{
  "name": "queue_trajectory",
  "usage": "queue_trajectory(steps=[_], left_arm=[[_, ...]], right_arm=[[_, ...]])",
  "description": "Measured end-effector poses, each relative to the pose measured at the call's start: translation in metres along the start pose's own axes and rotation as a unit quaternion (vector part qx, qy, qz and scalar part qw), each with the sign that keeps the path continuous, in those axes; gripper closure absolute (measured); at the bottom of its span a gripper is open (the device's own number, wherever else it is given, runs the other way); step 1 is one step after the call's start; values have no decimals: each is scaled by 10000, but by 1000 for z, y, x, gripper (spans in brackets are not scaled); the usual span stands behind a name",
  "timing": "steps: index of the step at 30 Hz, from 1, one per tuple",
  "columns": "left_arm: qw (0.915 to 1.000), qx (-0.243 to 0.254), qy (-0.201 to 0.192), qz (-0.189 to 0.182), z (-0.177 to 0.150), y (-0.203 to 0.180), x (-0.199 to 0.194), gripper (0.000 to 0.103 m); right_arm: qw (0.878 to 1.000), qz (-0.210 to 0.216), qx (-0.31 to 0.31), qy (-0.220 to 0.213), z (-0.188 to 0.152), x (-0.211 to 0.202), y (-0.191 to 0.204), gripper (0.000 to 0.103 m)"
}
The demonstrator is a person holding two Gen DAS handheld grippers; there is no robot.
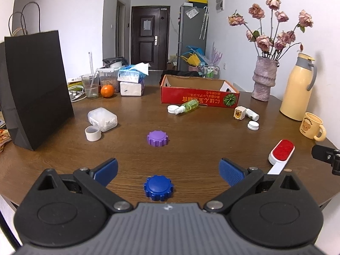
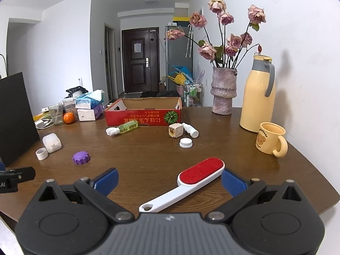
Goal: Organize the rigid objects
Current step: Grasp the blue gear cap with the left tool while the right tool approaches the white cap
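Nothing seems sorted yet: both the left gripper (image 1: pixel 167 170) and the right gripper (image 2: pixel 170 180) gape wide and empty, the red cardboard box (image 1: pixel 191 99) at the table's far edge looks empty, and the blue cap (image 1: pixel 158 188), purple cap (image 1: pixel 157 138) and lint brush (image 2: pixel 191 182) lie loose near its front edge.

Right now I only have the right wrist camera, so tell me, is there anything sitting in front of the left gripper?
Observer: Yes. A dark blue gear-shaped cap lies on the table between the open fingers of the left gripper, untouched.
Operator: Is it the purple one I can see?
Observer: No. The purple cap is a second piece, farther ahead of the blue one.
Operator: What's behind that black thing on my left?
Observer: That is a tall black paper bag with loop handles, standing upright on the table.
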State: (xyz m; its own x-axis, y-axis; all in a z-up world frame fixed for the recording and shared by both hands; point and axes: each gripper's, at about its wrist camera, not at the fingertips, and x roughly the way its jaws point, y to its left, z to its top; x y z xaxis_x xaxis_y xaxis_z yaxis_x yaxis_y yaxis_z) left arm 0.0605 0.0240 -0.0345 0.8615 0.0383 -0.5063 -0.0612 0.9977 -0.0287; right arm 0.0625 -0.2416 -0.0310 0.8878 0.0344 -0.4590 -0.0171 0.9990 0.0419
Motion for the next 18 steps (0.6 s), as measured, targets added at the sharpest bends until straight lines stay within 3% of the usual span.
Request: queue_trajectory(steps=[18], left_arm=[[9972, -307, 596, 339, -12, 26, 70, 0]], right_arm=[[9993, -185, 0, 335, -3, 61, -4, 0]])
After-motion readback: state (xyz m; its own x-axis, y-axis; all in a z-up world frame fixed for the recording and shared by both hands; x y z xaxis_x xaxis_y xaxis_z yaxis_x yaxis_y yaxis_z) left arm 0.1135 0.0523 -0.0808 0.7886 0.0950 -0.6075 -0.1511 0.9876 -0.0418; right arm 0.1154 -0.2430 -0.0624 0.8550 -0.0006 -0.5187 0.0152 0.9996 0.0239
